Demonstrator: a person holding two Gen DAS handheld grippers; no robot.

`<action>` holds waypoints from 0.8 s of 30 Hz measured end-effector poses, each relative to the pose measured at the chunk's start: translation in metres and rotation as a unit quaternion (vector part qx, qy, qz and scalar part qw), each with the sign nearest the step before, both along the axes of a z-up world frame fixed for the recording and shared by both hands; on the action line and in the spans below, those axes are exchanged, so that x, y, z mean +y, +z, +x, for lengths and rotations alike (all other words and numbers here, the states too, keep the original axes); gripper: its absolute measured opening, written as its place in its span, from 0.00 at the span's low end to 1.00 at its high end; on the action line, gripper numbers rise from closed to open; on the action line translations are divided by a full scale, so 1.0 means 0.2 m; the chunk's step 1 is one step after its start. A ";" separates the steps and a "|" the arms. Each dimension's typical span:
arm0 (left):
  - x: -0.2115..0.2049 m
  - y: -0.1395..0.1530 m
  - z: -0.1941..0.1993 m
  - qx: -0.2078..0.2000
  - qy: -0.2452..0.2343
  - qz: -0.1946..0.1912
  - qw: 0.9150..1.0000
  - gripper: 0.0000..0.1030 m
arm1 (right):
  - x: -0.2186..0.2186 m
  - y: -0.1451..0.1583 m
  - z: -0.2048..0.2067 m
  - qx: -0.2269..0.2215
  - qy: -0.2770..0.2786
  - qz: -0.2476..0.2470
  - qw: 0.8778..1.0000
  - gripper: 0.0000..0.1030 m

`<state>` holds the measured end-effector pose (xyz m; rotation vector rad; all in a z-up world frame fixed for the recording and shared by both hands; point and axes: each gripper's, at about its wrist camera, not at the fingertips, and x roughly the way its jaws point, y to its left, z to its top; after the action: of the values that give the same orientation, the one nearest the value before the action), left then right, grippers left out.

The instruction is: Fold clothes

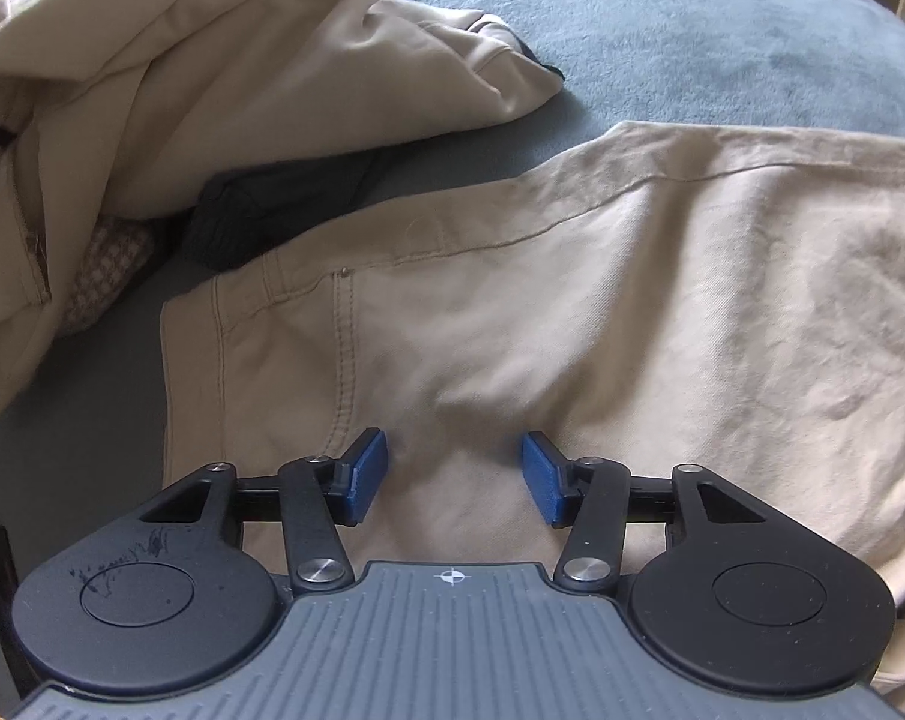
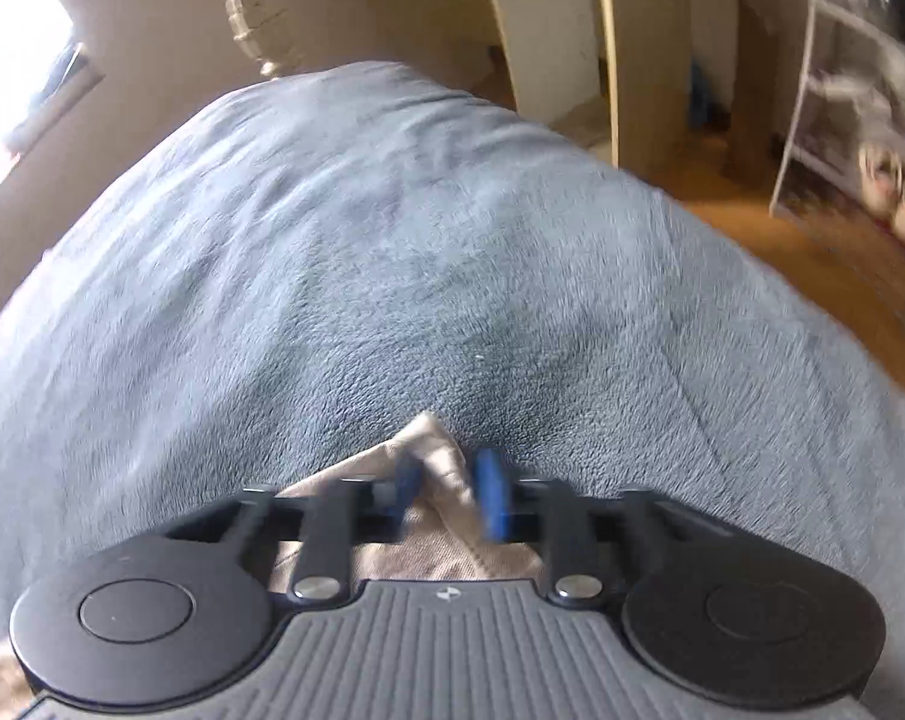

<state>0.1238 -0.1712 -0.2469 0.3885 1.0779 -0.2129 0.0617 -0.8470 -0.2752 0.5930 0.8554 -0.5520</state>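
So I've got the khaki trousers (image 1: pixel 512 330) spread flat on the bed's grey blanket (image 1: pixel 692 30), waistband end toward the left edge of the bed as my left camera sees it. My left tongs (image 1: pixel 454 477) are wide apart and hovering just over the seat of the trousers, blue pads (image 1: pixel 369 468) clear of the cloth on both sides, gripping nothing. I reckon they're parked there to pin or pinch the middle once the fold comes over, since that's about where a crease would go.

My right tongs (image 2: pixel 449 495) are narrowed onto a beige corner (image 2: pixel 434 450) of fabric, probably a leg hem of the same trousers, though I can't swear to that from these views. The corner pokes up between the pads, and it looks properly pinched, but that frame is smeared with motion, so take it as my best read. Held by the corner like that, the leg should drag along without bunching.

What each camera gives me: the left one shows the messy stuff, a heap of other beige clothes (image 1: pixel 152 90) piled toward the bed's far left corner, with something dark (image 1: pixel 260 216) and a checked bit (image 1: pixel 110 270) tucked under it, just beside the waistband. None of that shows on the right camera. The right one instead shows a bare stretch of blanket (image 2: pixel 422 240) ahead of the pinched corner, running to the far edge of the bed, then wooden floor (image 2: pixel 812 252) and a white rack (image 2: pixel 860 90) beyond. Plenty of room there to lay the fold.
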 end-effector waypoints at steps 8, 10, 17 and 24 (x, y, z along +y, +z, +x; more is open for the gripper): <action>-0.01 0.00 0.02 -0.005 0.004 0.007 1.000 0.50 | -0.11 0.10 -0.07 0.008 -0.070 -0.064 0.996 0.00; -0.01 0.00 0.02 -0.006 0.004 0.008 1.000 0.51 | -0.13 0.11 -0.09 0.011 -0.104 -0.072 0.992 0.00; 0.02 -0.01 0.03 -0.005 0.017 -0.008 1.000 0.52 | -0.13 0.15 -0.46 -0.063 -0.218 0.077 0.971 0.45; 0.03 -0.02 0.03 -0.015 0.012 -0.017 1.000 0.53 | 0.04 -0.06 -0.75 -0.060 -0.258 0.247 0.932 0.47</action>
<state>0.1293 -0.1649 -0.2506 0.3473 1.0471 -0.2024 -0.0890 -0.8392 -0.2876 1.3237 0.7199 -0.7696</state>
